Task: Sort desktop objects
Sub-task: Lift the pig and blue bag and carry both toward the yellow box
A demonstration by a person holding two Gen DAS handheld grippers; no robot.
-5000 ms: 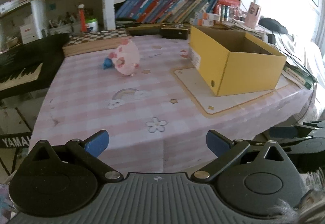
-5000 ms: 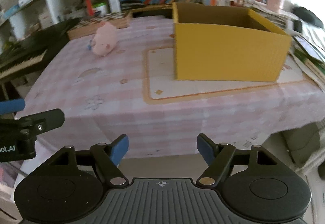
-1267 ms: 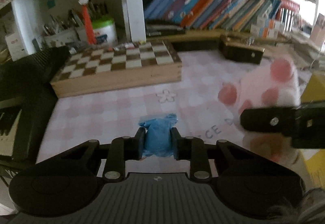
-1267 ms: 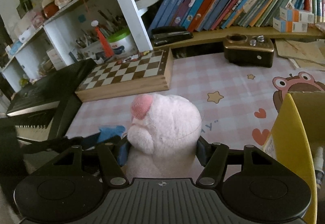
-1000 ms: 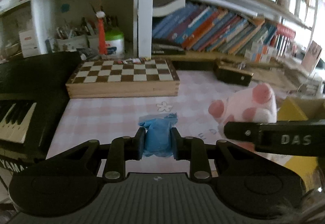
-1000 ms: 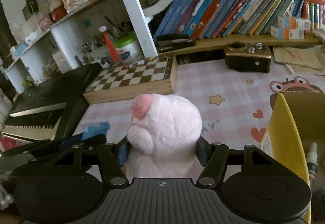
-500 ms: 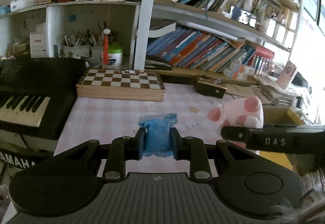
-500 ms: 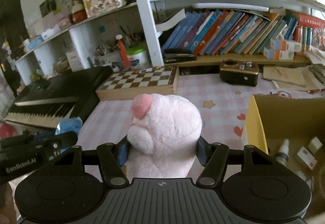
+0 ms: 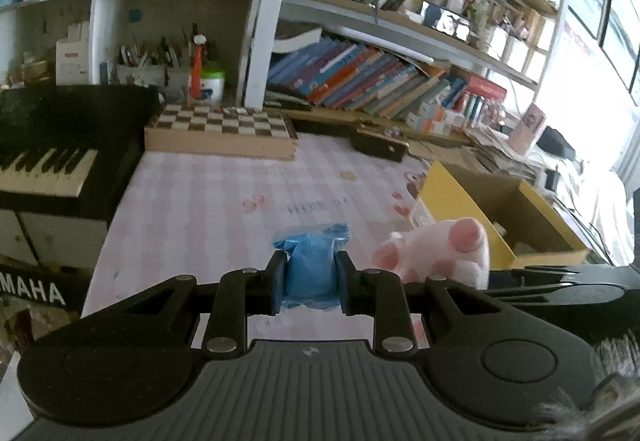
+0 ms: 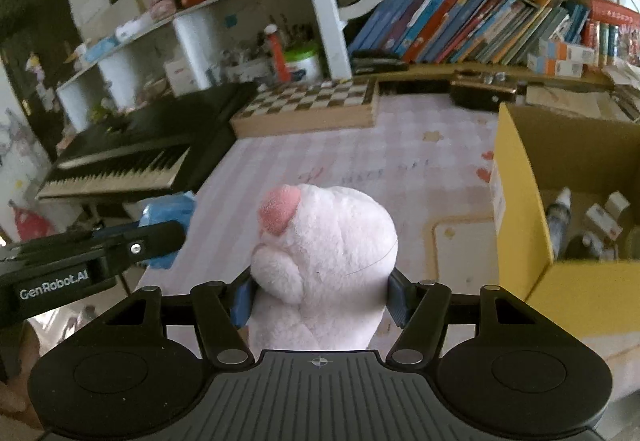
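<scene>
Both clamp: left hand-held gripper (image 9: pixel 308 283) pinches blue bag (image 9: pixel 311 269), right hand-held gripper (image 10: pixel 320 299) pink plush (image 10: pixel 324 261).

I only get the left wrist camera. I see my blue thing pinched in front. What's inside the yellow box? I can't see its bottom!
Observer: The right wrist view looks down into the yellow box. A small spray bottle and little white boxes lie in it.
Child: Is the pink toy held tight?
Observer: Yes. The right gripper has a blue pad pressed on each side of the pink plush.
Child: How does my gripper look from there?
Observer: The left gripper shows side-on at the left, with the blue bag sticking out past its fingers.
</scene>
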